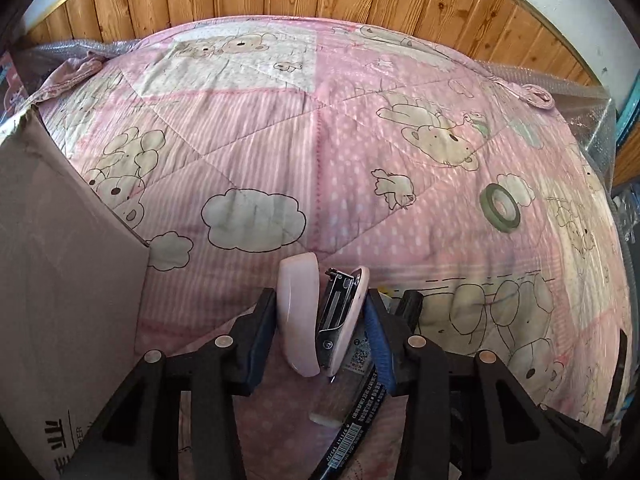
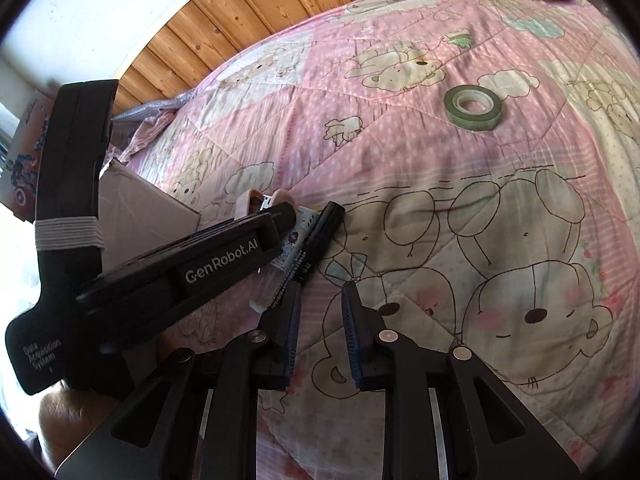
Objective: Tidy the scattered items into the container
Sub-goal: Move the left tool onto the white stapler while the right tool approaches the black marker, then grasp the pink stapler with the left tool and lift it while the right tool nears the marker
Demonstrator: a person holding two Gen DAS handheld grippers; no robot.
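Looking along the left gripper [image 1: 320, 320], its fingers are closed on a pink stapler [image 1: 320, 320], held on edge so its two halves sit between the pads; the cardboard box [image 1: 60, 280] stands just left, likely the container. A green tape roll [image 1: 502, 206] lies well apart on the pink quilt [image 1: 280, 140].

From the right wrist, the right gripper [image 2: 320, 328] hangs narrowly parted and empty, near a black marker [image 2: 320, 240] lying beside the stapler, likely the next pick.
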